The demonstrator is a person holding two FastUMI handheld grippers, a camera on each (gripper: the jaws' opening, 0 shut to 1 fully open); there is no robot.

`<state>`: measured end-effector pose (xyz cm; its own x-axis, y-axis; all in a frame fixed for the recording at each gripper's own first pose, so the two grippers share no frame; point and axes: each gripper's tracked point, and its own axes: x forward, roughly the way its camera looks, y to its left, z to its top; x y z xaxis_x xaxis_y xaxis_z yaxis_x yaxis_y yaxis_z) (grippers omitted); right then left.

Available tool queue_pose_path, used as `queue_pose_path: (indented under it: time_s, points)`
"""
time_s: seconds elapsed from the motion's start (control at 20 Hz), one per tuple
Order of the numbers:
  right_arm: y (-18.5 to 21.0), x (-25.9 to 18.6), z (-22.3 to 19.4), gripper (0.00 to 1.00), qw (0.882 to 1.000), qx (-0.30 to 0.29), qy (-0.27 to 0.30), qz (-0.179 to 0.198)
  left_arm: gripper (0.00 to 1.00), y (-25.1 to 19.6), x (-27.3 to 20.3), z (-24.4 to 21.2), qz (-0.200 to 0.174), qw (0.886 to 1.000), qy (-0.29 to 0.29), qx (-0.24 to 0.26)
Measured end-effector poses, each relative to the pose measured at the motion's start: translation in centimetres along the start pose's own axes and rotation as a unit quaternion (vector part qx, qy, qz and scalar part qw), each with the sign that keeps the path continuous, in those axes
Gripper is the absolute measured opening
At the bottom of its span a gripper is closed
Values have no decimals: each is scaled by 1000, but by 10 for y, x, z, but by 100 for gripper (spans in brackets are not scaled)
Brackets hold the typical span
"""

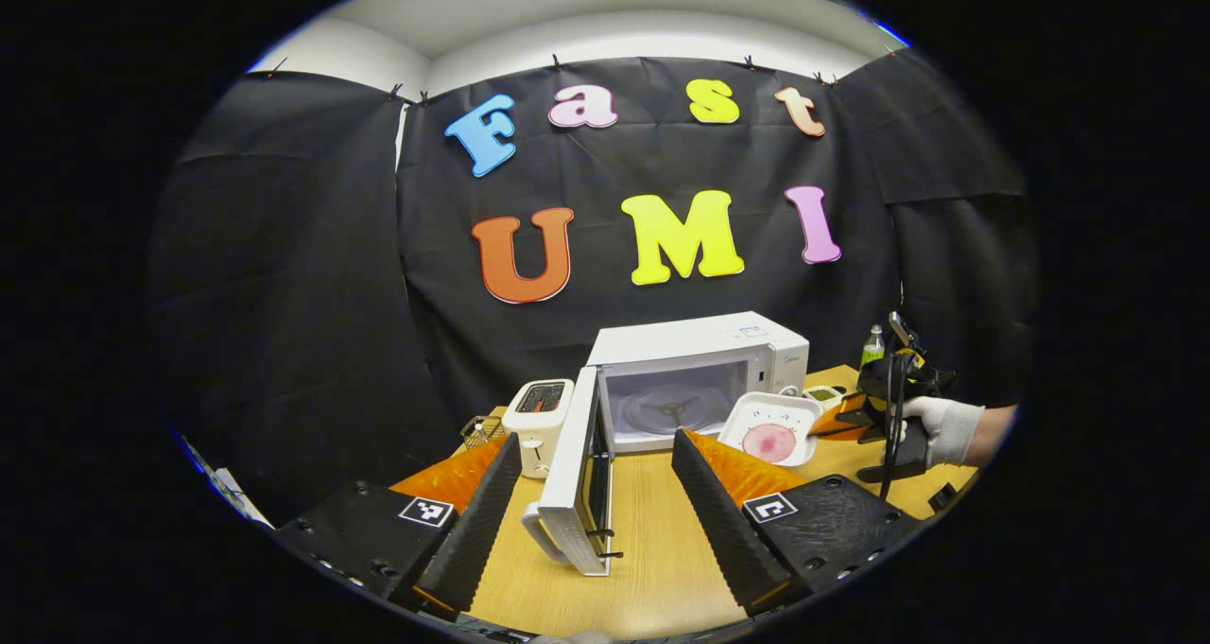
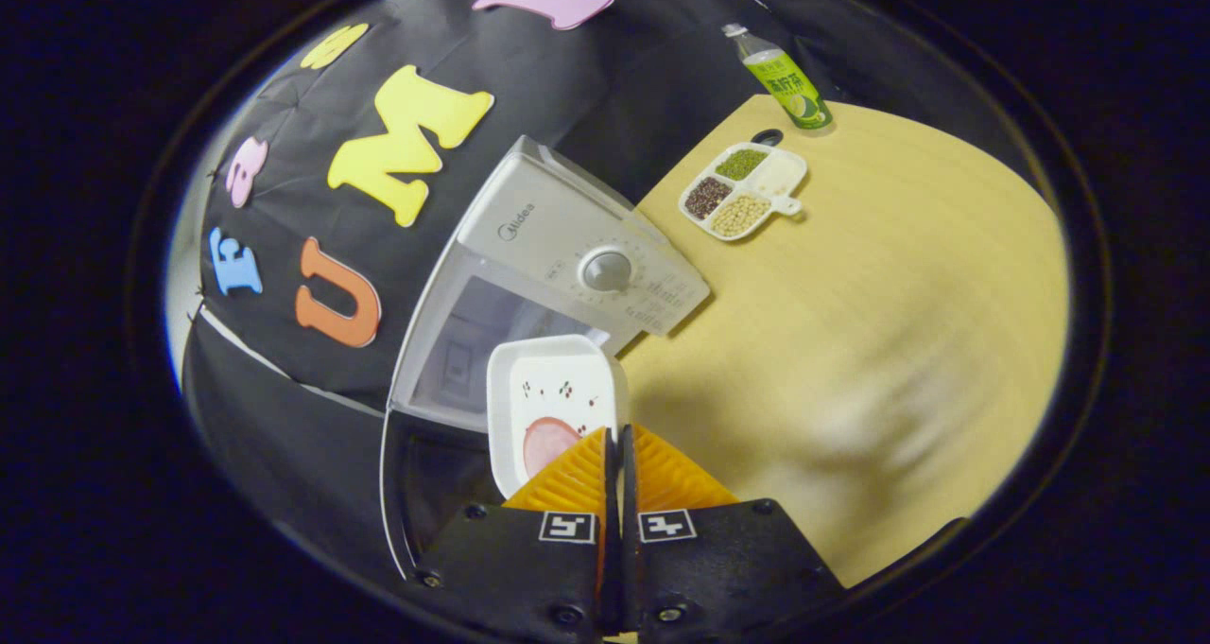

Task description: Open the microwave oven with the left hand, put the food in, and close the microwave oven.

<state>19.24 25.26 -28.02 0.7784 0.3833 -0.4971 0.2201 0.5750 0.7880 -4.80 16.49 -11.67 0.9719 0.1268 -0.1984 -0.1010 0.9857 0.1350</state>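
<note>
The white microwave (image 1: 700, 360) stands on the wooden table with its door (image 1: 579, 474) swung wide open toward me, and the glass turntable (image 1: 673, 408) shows inside. My left gripper (image 1: 596, 441) is open, one finger on either side of the door's edge without touching it. A white square plate (image 1: 770, 428) with a pink slice of food (image 1: 769, 443) hangs tilted just in front of the cavity's right side. My right gripper (image 1: 846, 417), held by a gloved hand (image 1: 945, 426), grips its rim. In the right gripper view, that gripper (image 2: 619, 436) is shut on the plate (image 2: 558, 389) before the microwave (image 2: 577, 237).
A white toaster (image 1: 539, 417) and a small wire rack (image 1: 482, 428) stand left of the microwave. A green bottle (image 2: 785, 77) and a divided dish of beans (image 2: 742, 190) sit at the table's far right. The wooden table (image 2: 879, 322) stretches to the microwave's right.
</note>
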Motion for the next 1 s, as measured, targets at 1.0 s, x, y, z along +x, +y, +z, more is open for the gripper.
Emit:
queue_pose_path:
  time_s: [1.0]
  points:
    - [96, 207, -2, 4, 978, 131, -161, 27, 95, 80, 29, -52, 79, 996, 36, -14]
